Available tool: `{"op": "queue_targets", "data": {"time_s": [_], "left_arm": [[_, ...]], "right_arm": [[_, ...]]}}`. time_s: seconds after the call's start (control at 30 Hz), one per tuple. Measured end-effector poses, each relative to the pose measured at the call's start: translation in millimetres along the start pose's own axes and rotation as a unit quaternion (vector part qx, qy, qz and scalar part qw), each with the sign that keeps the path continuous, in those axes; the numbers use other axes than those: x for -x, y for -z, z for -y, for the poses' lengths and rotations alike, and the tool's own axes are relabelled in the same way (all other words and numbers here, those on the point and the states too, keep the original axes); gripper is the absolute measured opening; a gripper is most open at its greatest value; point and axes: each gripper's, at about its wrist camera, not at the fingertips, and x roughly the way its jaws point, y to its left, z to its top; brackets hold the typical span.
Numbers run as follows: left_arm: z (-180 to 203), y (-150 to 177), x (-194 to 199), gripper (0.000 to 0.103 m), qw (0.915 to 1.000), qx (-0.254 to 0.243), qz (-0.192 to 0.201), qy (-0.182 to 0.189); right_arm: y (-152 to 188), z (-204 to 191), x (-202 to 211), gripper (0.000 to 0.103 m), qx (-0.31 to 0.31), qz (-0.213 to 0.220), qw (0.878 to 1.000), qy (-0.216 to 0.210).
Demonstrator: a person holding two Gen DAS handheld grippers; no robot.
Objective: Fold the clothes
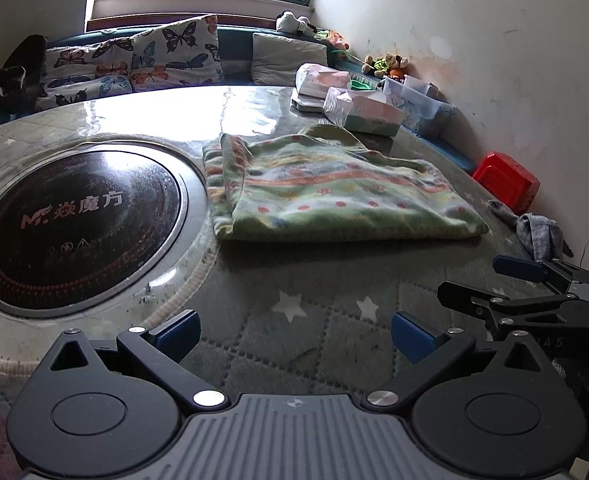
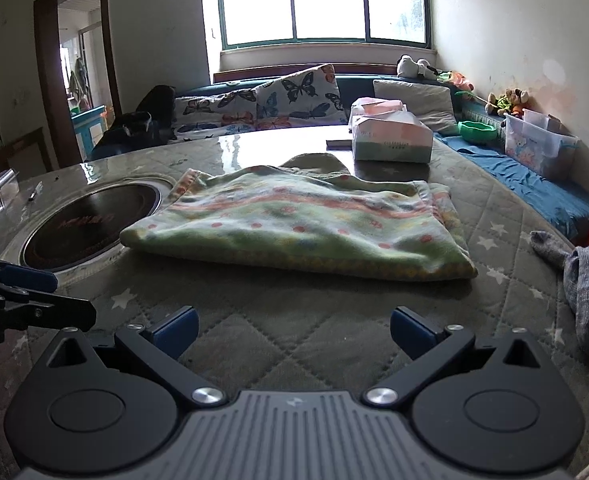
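Folded cloth on the table, both grippers empty

Cloth (image 1: 334, 192), green with pink, orange and yellow bands, lies folded into a rough rectangle on the quilted table cover (image 1: 294, 344). We see it ahead of both grippers and apart from them, with bare cover between. Its left edge lies just beside the round black hob (image 1: 74, 220) set into the table; from the right wrist it seems to overlap the hob's rim, but we cannot tell for certain.

We see the left gripper (image 1: 294, 336) low in its own view, its 2 blue pads (image 1: 178, 334) spread wide with only the cover between them. The right gripper (image 2: 294, 334) stands the same way, jaws wide apart and holding nothing. Each gripper appears at the edge of the other's view: the right one at the right of the left-wrist view, the left one (image 2: 22, 292) at the left of the right-wrist view.

Behind the cloth stand 2 tissue packs (image 2: 390, 136). A grey rag (image 2: 586, 276) lies at the table's right edge, well apart from the cloth. Beyond the table we see a bench with butterfly cushions (image 1: 166, 56), soft toys (image 2: 506, 102), a clear box (image 2: 538, 144) and a red stool (image 1: 506, 180) by the wall.
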Motion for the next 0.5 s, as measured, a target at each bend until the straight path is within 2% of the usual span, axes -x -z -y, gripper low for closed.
{"op": "queue_targets", "data": {"time_s": [0.5], "left_arm": [[9.8, 10.8, 8.4, 0.103, 0.9998, -0.019, -0.002, 0.002]], "right_arm": [[8.1, -4.7, 11.5, 0.103, -0.012, 0.002, 1.000, 0.005]]}}
